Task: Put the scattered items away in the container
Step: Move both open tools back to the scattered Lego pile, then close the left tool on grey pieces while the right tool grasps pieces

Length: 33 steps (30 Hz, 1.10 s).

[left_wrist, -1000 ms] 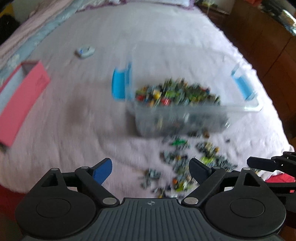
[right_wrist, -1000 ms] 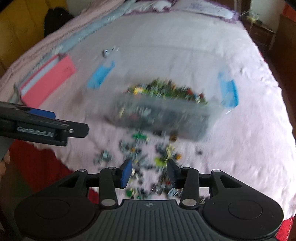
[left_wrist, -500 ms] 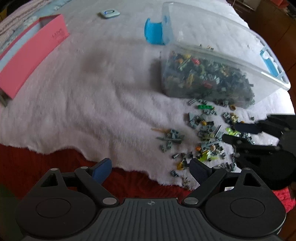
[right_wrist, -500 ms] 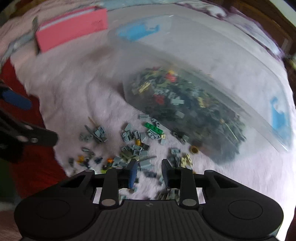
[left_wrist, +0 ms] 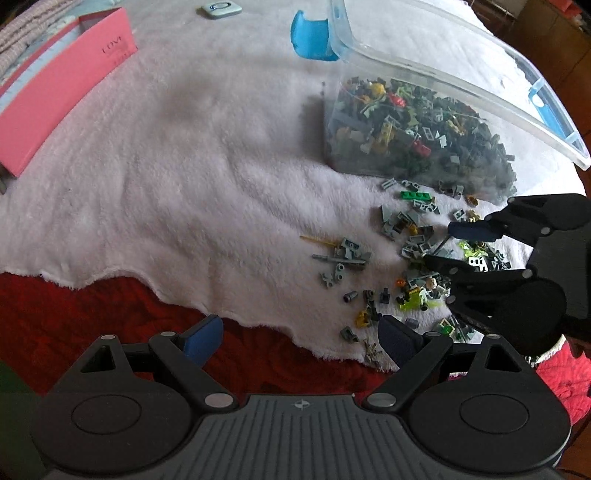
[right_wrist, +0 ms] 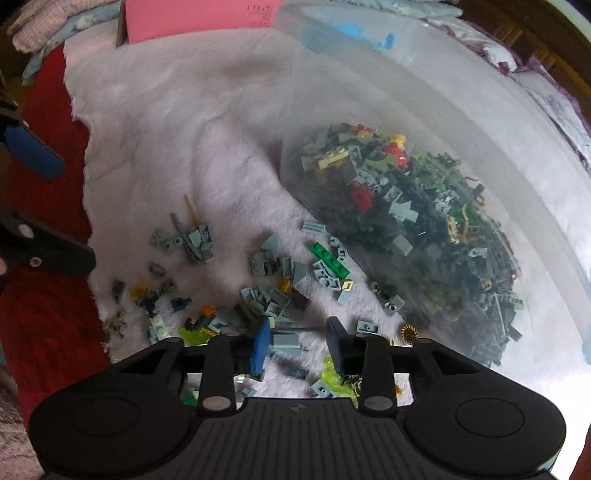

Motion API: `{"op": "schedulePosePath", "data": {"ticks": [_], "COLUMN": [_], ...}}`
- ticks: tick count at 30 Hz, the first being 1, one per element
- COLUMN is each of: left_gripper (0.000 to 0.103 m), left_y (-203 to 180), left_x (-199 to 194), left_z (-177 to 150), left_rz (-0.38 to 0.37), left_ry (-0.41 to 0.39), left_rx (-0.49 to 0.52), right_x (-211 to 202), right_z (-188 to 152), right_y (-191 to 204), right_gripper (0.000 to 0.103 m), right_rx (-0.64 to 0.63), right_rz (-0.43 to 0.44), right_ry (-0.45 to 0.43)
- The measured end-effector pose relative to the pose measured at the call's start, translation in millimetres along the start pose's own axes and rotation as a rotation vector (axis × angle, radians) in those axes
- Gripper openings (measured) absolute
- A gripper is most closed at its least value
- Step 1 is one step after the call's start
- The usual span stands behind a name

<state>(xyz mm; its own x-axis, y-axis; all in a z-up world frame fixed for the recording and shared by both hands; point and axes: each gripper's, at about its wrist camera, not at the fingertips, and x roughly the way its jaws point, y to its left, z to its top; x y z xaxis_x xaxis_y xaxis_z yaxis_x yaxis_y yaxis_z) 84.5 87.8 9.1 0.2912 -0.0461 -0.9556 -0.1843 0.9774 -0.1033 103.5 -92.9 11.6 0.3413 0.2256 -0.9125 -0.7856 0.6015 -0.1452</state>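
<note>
On the far left of the bed lies a flat pink cardboard box point(left_wrist: 62, 99), well apart from the work, and beyond it a small pale round-cornered gadget point(left_wrist: 218, 8); neither stands in the way. The left gripper point(left_wrist: 299, 338) hangs over the red blanket point(left_wrist: 92, 314) at the edge of the white fluffy blanket point(left_wrist: 166, 166), its blue-padded fingers point(left_wrist: 203, 334) spread wide and holding nothing. Further right, the scattered small plastic building bricks point(right_wrist: 266, 273), mostly grey with some green and yellow ones, lie on the fluffy blanket just in front of the clear plastic storage tub with blue handles point(left_wrist: 424, 70), which is already full of such bricks. The right gripper point(right_wrist: 297, 345) is low over the pile with its fingers a little apart; a grey brick point(right_wrist: 286, 339) lies between them, but I cannot tell if they press it already. I think the main risk is that these tiny bricks sink into the soft pile, so the fingers may pinch the fabric together with a brick, or push the brick away. Pieces near the blanket edge point(left_wrist: 371, 352) can roll onto the red blanket. The tub wall is high and stands close to the pile, so a carried brick could hit the rim and fall.
</note>
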Motion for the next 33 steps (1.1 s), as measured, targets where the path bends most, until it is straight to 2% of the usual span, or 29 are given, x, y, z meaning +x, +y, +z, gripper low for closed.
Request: {"op": "schedulePosePath", "data": {"ticks": [3,5,8,13,15,18,19,21,26,33], "left_gripper": [0.091,0.091,0.091,0.092,0.092,0.092,0.092,0.092,0.092,0.089], "left_y": [-2,-4,-7,-14,-16,-19,-20,-21,-25,-38], "left_x": [0,0,1,6,7,9,10,10,11,24], "left_z": [2,3,5,6,6,7,8,9,13,19], "left_rz": [0.002,0.002,0.0,-0.005,-0.007,0.006,0.006,0.007,0.007,0.015], "left_ry": [-0.001,-0.003,-0.002,0.006,0.01,0.015,0.016,0.016,0.002,-0.077], "left_rx": [0.006,0.01,0.016,0.032,0.038,0.002,0.004,0.008,0.01,0.072], "right_x": [5,3,2,-5,-8,-13,-15,-18,-29,-42], "right_z": [-1,-3,-8,-14,-17,-20,-22,-24,-33,-62], "right_y": [-2,-2,0,-5,-7,-10,-11,-14,-23,-47], "right_gripper": [0.037,0.029,0.024,0.023,0.027,0.027,0.024,0.006,0.006,0.006], "right_rx": [0.002,0.018,0.036,0.056,0.063,0.074,0.078,0.085,0.13,0.261], "right_rz": [0.011,0.015,0.01,0.007,0.005,0.004,0.003,0.002,0.002,0.005], "right_ry": [0.013,0.013,0.007,-0.002,-0.005,-0.011,-0.012,-0.016,-0.022,0.021]}}
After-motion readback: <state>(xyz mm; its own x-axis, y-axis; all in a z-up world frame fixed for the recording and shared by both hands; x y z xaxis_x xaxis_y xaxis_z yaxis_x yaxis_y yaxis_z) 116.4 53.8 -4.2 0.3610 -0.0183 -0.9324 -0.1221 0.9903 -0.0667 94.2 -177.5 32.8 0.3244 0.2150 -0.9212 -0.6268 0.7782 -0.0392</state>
